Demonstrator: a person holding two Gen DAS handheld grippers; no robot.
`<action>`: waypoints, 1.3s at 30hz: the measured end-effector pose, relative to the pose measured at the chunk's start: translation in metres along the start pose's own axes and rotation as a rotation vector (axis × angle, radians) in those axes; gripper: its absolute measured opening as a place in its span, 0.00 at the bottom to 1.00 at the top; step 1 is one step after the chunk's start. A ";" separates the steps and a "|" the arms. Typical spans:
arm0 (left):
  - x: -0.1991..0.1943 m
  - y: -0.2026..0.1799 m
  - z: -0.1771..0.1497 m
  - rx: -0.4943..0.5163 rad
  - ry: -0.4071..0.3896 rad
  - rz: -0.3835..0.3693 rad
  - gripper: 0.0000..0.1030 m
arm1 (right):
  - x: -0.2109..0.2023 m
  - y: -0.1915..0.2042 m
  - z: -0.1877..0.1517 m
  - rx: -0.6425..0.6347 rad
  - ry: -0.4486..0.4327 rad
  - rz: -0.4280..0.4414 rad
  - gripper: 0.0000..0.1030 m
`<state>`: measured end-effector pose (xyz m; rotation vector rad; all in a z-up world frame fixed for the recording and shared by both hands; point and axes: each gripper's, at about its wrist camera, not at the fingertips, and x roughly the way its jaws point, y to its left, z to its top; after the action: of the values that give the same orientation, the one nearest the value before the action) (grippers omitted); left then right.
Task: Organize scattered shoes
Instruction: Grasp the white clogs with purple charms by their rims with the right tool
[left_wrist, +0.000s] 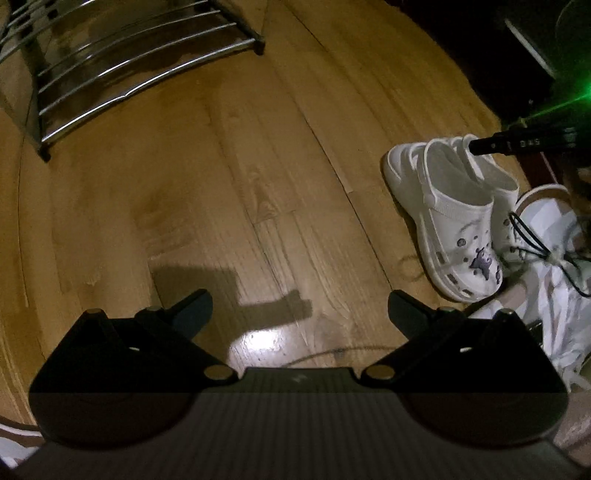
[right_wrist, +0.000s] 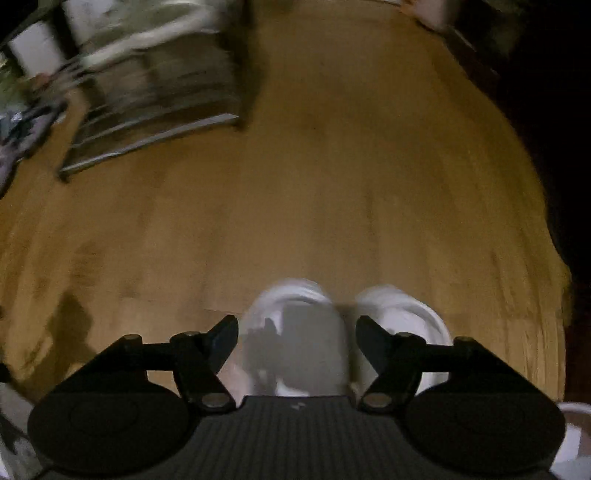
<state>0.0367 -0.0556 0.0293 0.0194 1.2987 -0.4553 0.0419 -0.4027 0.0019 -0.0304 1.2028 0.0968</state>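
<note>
A pair of white clogs (left_wrist: 458, 218) with small charms stands on the wooden floor at the right of the left wrist view. My left gripper (left_wrist: 300, 310) is open and empty over bare floor, left of the clogs. In the blurred right wrist view the same clogs (right_wrist: 295, 332) lie just below my right gripper (right_wrist: 297, 334). Its jaws are open, one finger (right_wrist: 221, 336) left of the near clog and the other (right_wrist: 373, 339) between the two clogs. A metal shoe rack (left_wrist: 122, 70) stands at the far left, and also shows in the right wrist view (right_wrist: 155, 107).
A dark rod-like part (left_wrist: 517, 144) of the other gripper reaches over the clogs' heels. White crumpled bags and a black cable (left_wrist: 554, 266) lie right of the clogs. Dark furniture (left_wrist: 535, 44) with a green light stands at the far right.
</note>
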 end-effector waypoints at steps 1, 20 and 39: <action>0.001 0.001 0.000 -0.007 0.005 0.004 1.00 | 0.006 -0.007 -0.004 0.012 0.006 -0.003 0.70; 0.015 0.022 -0.005 -0.094 0.042 0.012 1.00 | 0.058 -0.018 -0.048 0.117 0.124 -0.071 0.25; 0.016 0.084 0.014 -0.246 -0.016 0.117 1.00 | 0.029 0.105 0.015 0.119 -0.212 0.118 0.24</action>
<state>0.0813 0.0120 -0.0016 -0.1134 1.3227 -0.1935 0.0568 -0.2957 -0.0173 0.1517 0.9960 0.1289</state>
